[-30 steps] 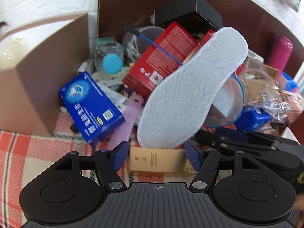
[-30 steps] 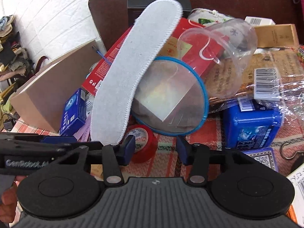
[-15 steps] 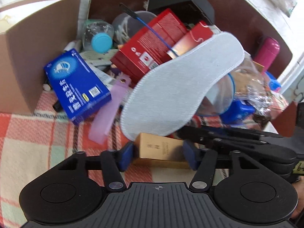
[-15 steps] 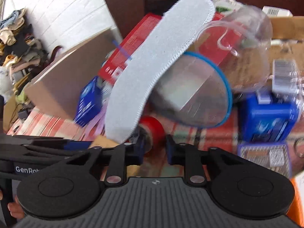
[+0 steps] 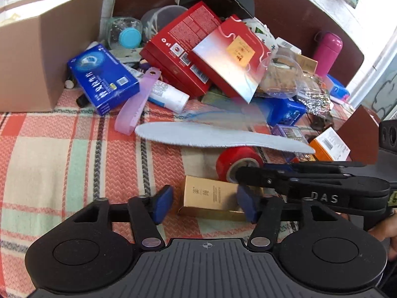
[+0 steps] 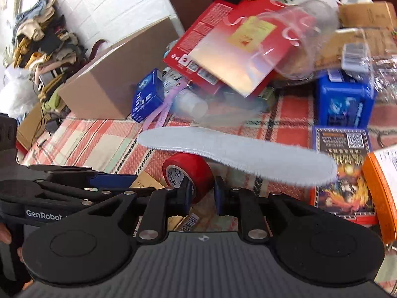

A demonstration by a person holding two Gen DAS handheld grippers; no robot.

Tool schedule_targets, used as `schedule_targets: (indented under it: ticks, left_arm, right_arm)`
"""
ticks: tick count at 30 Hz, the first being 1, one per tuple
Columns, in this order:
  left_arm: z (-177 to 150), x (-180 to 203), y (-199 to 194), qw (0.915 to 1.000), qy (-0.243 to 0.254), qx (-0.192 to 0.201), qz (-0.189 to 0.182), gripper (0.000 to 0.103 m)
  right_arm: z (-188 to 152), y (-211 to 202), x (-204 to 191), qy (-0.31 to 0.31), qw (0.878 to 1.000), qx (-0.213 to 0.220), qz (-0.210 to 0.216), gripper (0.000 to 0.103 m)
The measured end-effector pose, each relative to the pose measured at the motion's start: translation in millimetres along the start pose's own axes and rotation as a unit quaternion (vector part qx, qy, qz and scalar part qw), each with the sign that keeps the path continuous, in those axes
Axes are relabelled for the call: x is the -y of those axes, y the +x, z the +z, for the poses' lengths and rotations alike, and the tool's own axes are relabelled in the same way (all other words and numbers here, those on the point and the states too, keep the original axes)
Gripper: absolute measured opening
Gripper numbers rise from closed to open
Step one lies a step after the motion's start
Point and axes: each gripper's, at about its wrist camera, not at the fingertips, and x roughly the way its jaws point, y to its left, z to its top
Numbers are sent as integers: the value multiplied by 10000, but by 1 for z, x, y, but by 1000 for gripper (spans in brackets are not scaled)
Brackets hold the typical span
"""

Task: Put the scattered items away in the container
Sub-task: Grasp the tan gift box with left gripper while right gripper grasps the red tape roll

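Observation:
A small gold box (image 5: 211,195) lies on the plaid cloth between the fingers of my left gripper (image 5: 204,203). Its jaws are opening, and the left pad stands clear of the box. My right gripper (image 6: 202,193) is shut on the wall of a red tape roll (image 6: 188,171), also seen in the left wrist view as the tape roll (image 5: 235,161). A grey insole (image 5: 218,136) rests flat across the roll, blurred; in the right wrist view the insole (image 6: 235,151) crosses just beyond my fingers. The open cardboard box (image 5: 37,57) stands at the left.
Behind lies a pile: red boxes (image 5: 198,49), a blue box (image 5: 104,79), a lilac strap (image 5: 135,104), a white tube (image 5: 168,95), a clear cup (image 6: 297,39), a blue tub (image 6: 345,101), a pink flask (image 5: 327,52). A card pack (image 6: 340,173) and an orange box (image 6: 382,181) sit at the right.
The insole has dropped from leaning on the pile to lying flat over the tape roll. The right jaws closed on the roll. The left jaws narrowed around the gold box, then widened.

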Motion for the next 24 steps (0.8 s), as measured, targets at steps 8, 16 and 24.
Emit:
schedule_targets:
  ticks: [8, 16, 24]
  left_arm:
    - [-10, 16, -3, 9996, 231, -134, -11, 85]
    - [-29, 2, -25, 9985, -456, -282, 107, 86]
    - [-24, 19, -15, 9979, -339, -286, 472, 83]
  right_arm:
    - [-8, -10, 3, -9, 9999, -8, -102, 22]
    - [-29, -31, -6, -81, 9994, -304, 158, 22]
    - [-34, -37, -11, -234, 9996, -176, -59, 21]
